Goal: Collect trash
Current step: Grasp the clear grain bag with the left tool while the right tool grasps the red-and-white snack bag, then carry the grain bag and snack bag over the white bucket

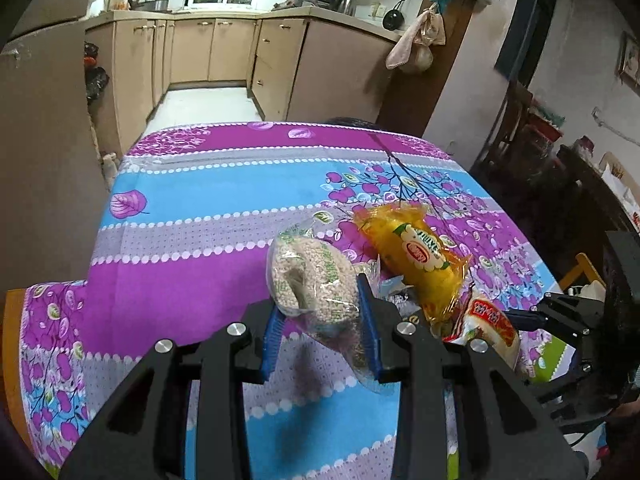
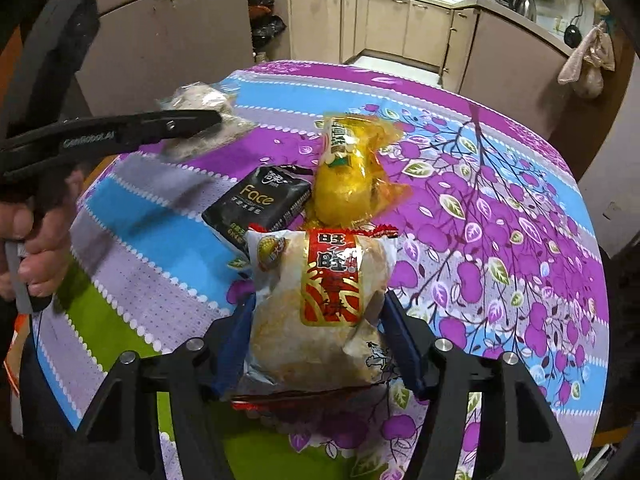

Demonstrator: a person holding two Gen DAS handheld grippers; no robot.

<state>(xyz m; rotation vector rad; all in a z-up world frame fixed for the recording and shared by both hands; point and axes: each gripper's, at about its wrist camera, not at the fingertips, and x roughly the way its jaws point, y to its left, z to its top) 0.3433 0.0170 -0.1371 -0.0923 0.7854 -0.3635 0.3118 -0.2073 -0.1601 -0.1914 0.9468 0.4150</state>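
1. The left gripper (image 1: 320, 312) holds a clear bag of pale grains (image 1: 316, 280) between its blue pads, lifted off the tabletop (image 1: 192, 200). The film looks slick and the contents loose, so I'd worry it slides out of the jaws if the hand tilts.
2. The right gripper (image 2: 316, 340) pinches a red-labelled snack packet (image 2: 320, 300) at lower centre of the right view. It is puffy, and a harder squeeze might burst it.
3. The yellow packet (image 2: 348, 184) and black "Face" pack (image 2: 260, 204) lie just above it, touching; a careless pass could sweep them off.
4. In the right view the left gripper reaches in from the left edge, roughly level, gripped by the person's hand (image 2: 32, 248).
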